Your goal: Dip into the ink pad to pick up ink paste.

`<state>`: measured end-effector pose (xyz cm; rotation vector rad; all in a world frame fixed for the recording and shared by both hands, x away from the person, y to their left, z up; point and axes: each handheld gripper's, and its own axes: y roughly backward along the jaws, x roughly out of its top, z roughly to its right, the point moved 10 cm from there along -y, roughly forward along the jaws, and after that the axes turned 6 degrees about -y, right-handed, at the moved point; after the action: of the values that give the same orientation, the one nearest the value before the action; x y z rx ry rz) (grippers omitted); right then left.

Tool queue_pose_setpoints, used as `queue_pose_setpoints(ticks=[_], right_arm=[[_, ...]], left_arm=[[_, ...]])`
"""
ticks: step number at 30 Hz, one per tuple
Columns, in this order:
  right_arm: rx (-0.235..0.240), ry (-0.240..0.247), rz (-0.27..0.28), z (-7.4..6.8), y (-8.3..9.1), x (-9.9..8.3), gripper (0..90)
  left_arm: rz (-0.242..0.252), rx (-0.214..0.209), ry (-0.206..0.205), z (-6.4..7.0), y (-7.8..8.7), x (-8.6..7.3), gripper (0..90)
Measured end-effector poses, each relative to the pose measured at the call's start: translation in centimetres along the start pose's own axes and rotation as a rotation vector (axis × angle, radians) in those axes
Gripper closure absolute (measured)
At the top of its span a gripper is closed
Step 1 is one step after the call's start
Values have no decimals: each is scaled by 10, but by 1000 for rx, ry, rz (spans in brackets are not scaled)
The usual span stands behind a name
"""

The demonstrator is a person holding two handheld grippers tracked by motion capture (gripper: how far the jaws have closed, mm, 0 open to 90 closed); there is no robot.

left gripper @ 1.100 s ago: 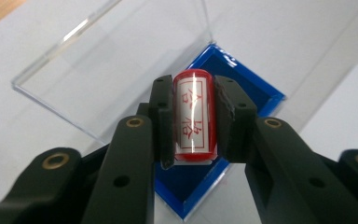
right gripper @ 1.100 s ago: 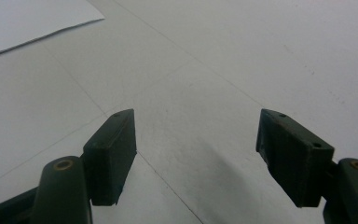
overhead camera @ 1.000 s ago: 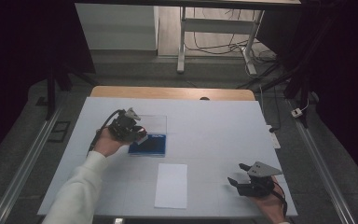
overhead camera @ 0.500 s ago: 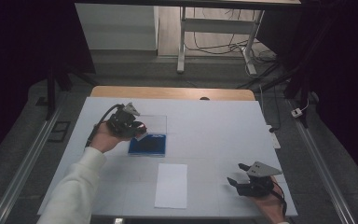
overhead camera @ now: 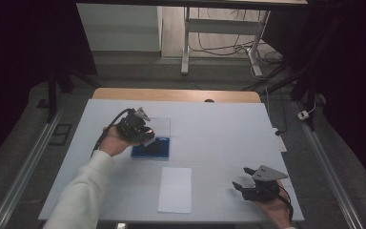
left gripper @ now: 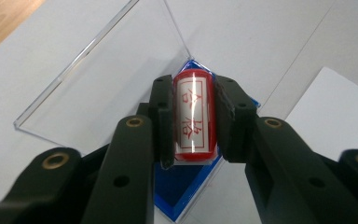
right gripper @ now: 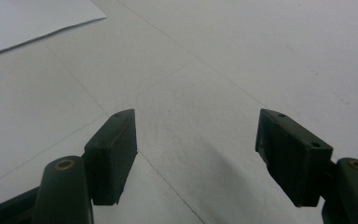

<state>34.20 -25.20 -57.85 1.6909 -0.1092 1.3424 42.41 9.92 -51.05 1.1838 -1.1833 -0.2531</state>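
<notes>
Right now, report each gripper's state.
Left gripper: shut on the red stamp.
Right gripper: open, holding nothing.

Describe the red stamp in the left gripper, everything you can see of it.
The stamp is a small oblong block with a glossy red body and rounded ends, probably plastic. The face turned to the camera carries a white label with red characters inside a thin red frame; a streak of glare runs along it. It stands lengthwise between the two black jaws of the left gripper, which press on its long sides and hold it above the blue ink pad case, whose clear lid lies open on the table.
</notes>
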Motion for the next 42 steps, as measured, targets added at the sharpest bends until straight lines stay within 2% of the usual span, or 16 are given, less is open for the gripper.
queue_pose_setpoints(ticks=[10, 21, 28, 34, 42], right_arm=[[4, 11, -5, 0, 0, -1, 291], [7, 11, -11, -1, -1, -2, 293], [12, 14, -15, -2, -2, -3, 295], [1, 13, -14, -1, -2, -3, 295], [9, 7, -13, -1, -1, -4, 295]], left_arm=[[-23, -11, 17, 1, -18, -9, 700], [-35, -3, 31, -1, -24, -17, 700], [-32, 6, 48, -2, -34, -22, 700], [-35, 2, 46, -1, -40, -22, 700], [-53, 2, 41, -1, -46, -23, 700]])
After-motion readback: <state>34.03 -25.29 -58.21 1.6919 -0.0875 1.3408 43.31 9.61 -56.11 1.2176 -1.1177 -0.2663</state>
